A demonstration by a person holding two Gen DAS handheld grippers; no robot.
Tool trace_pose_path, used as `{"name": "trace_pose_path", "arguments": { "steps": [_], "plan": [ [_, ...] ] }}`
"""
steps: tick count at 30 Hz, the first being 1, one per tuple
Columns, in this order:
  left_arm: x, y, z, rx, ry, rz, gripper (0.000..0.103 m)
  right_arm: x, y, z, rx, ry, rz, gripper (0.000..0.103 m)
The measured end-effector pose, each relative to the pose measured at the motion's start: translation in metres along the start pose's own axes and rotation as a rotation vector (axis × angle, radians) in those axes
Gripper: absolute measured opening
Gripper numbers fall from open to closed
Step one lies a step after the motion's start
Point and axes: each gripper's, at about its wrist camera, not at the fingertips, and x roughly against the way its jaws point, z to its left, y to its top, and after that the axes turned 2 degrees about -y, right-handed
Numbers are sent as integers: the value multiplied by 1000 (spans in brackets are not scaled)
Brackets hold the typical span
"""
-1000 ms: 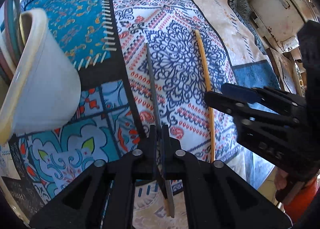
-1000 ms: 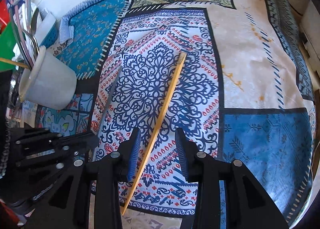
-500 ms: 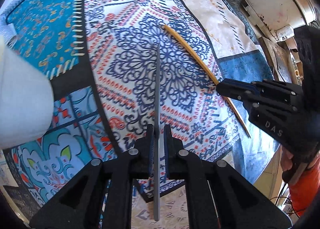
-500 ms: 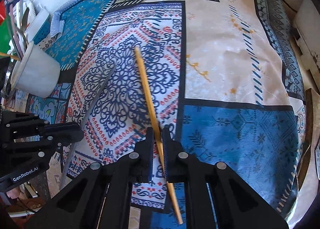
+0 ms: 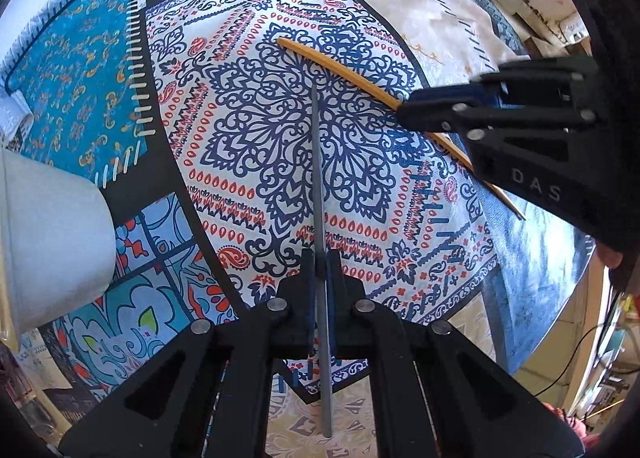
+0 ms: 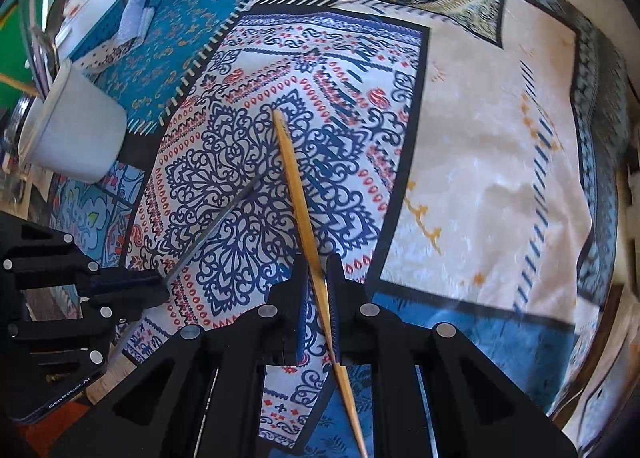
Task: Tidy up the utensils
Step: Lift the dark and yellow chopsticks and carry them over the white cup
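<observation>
The grey chopstick (image 5: 320,193) was pinched low on its length in the left gripper (image 5: 319,278), and the wooden chopstick (image 6: 298,193) was clamped the same way in the right gripper (image 6: 318,290). Both sticks slanted over the middle of the patterned cloth (image 5: 420,9), probably so each could be carried to the white cup (image 6: 76,137) at the far left. That cup already held utensils, though motion blur made them hard to identify. The left view cropped the cup's rim.
</observation>
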Motion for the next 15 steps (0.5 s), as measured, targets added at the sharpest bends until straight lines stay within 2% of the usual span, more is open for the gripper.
{"name": "trace_pose_path", "arguments": {
  "steps": [3,6,11,15],
  "plan": [
    [-2,3,-8,-8,13,-3,4,-2,6,1,7,5,12,7],
    [-3,2,-13,5,19,-12,3,-2,7,-5,-44,33,9,6],
    [3,-3,-13,41,36,-54,3,14,-8,-15,-110,52,-54,6],
    [28,-8,-5,62,42,-123,3,35,-20,-21,-140,49,-108,6]
  ]
}}
